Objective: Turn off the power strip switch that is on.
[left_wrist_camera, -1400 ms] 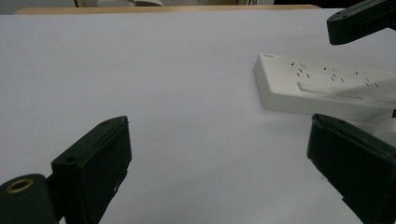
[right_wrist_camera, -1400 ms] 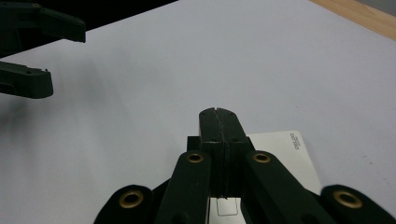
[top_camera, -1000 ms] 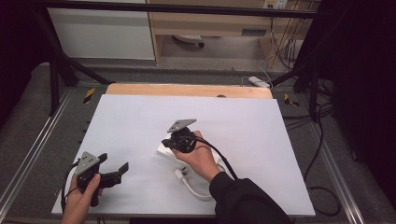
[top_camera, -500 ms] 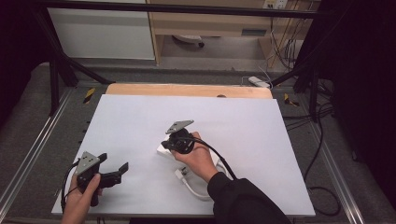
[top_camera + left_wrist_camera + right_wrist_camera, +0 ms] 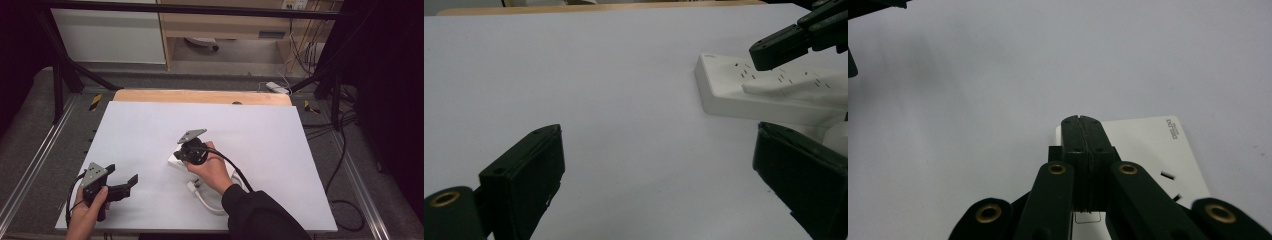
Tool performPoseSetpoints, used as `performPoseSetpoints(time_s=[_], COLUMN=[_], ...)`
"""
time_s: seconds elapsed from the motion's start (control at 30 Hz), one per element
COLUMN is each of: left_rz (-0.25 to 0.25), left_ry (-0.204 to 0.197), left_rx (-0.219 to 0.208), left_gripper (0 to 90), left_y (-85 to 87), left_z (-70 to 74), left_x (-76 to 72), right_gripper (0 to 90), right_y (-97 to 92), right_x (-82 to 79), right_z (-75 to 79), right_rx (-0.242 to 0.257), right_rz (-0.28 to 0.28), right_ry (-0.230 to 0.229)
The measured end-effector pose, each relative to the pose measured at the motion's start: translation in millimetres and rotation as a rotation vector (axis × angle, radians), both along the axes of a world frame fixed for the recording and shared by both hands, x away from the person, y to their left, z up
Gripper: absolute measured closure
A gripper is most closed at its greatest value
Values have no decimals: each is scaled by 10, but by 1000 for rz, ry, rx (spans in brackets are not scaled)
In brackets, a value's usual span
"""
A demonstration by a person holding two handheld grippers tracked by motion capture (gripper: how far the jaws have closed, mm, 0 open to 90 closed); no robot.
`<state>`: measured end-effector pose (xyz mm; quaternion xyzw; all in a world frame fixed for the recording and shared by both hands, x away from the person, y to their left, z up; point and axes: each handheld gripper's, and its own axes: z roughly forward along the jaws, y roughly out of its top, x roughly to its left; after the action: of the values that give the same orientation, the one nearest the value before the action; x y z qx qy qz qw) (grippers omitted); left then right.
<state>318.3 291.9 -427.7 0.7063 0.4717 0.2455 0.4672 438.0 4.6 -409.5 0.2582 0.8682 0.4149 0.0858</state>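
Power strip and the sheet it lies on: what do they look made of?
Power strip: looks like moulded hard plastic, off-white with a smooth, slightly glossy face; crisp edges and cut slot openings suggest it. Sheet: probably a matte white board or laminate, flat and without glare; I cannot tell which. A wooden-looking edge shows at its far side.

Both grippers are showing black bodies: the left gripper [image 5: 122,184] wearing a grey three-cornered plate and looping black cable, the right gripper [image 5: 181,154] flashing brass-ringed pivots; a dark sleeve [image 5: 262,215] is covering the right forearm.
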Motion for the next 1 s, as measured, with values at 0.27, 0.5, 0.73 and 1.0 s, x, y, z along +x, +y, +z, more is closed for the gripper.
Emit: performPoseSetpoints(time_s=[0.27,0.5,0.73,1.0], left_rz=[-1,-1,-2,-3], left_ry=[1,2,1,1], left_rx=[0,1,2,1], left_gripper=[65,65,65,65], left_y=[0,1,1,0], left_z=[-1,-3,-2,-1], left_x=[0,0,-1,-1], right_gripper=[900,900,900,900], right_y=[7,11,18,36], right_x=[15,23,25,24], right_z=[-46,-74,-101,-127], right_rx=[-18,-30,-46,-57], right_rz=[3,-1,-1,-3], right_ry=[5,15,24,32])
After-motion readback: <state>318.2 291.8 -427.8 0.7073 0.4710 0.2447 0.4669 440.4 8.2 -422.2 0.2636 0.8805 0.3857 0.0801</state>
